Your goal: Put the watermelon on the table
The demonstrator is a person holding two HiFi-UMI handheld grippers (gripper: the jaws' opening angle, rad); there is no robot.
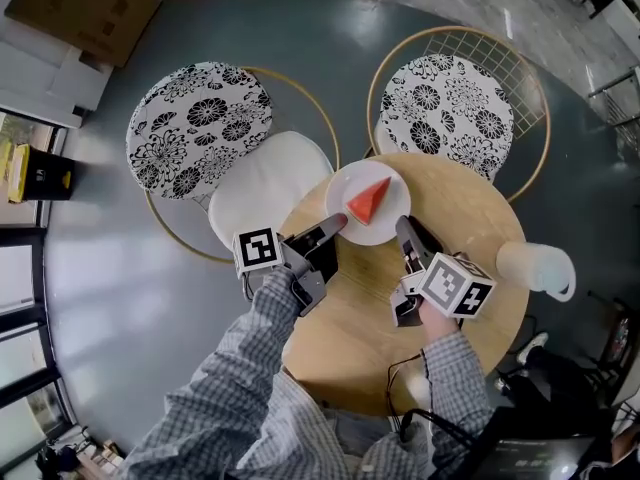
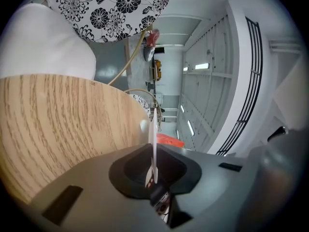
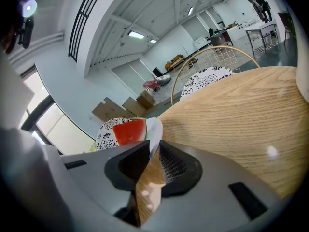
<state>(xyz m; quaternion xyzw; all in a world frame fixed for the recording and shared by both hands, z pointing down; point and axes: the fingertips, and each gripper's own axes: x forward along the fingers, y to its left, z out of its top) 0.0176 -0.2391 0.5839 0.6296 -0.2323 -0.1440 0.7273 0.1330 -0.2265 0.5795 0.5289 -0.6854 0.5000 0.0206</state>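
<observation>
Red triangular watermelon wedge (image 1: 368,201) lies loose on a round white plate (image 1: 345,181) at the far edge of the round wooden surface (image 1: 350,338). Clamped on the plate's thin rim are the left tool (image 1: 339,222) and right tool (image 1: 403,225); the soft, wet fruit could probably slide, so the rim grips should stay level.

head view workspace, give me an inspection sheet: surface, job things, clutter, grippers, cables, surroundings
surface: round wooden table.
job's things: watermelon slice lies on white plate, at the table's far side.
clutter: white object at the table's right edge, kind unclear.
grippers: left gripper and right gripper each pinch the plate's rim, on opposite sides.
cables: black cable by the right sleeve.
surroundings: two wire chairs with floral cushions, cardboard, grey floor.
</observation>
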